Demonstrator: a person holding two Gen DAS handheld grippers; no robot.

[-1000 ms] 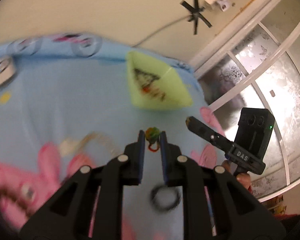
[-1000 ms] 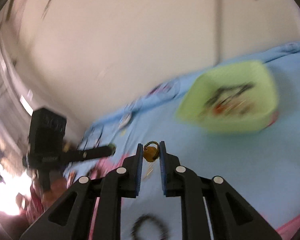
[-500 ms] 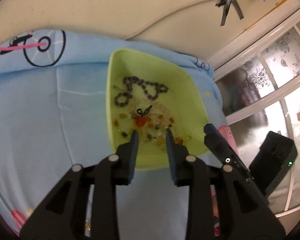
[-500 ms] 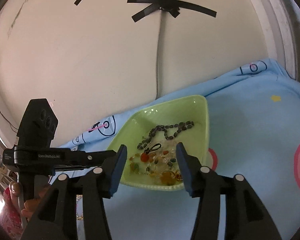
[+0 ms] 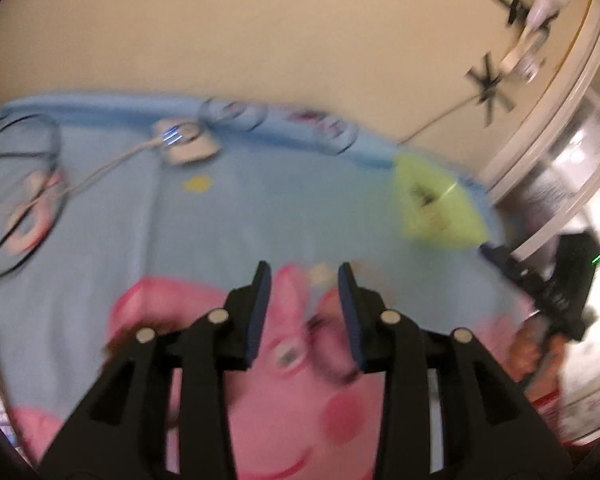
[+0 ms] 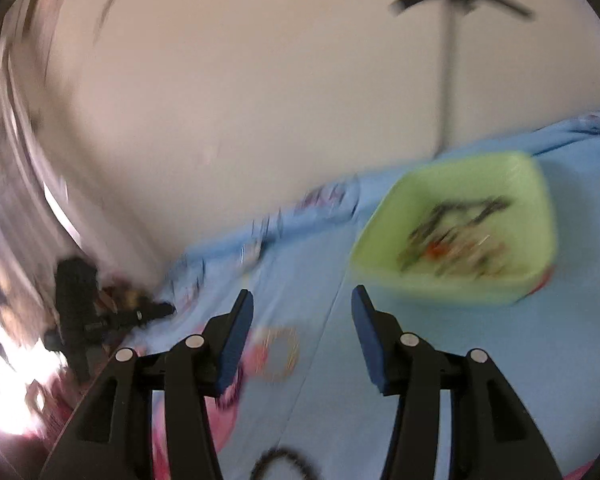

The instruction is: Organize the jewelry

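— Where's the jewelry?
— Mostly heaped in the lime-green square bowl (image 6: 460, 232) near the blanket's far edge: dark beads, orange bits.
— Any loose?
— A pale orange bracelet (image 6: 278, 354) and a dark beaded bracelet (image 6: 284, 465) lie flat on the blanket.

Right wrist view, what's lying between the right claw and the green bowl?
Only bare blue blanket lies between the open right claw and the green bowl; the right wrist view shows it, though blurred.
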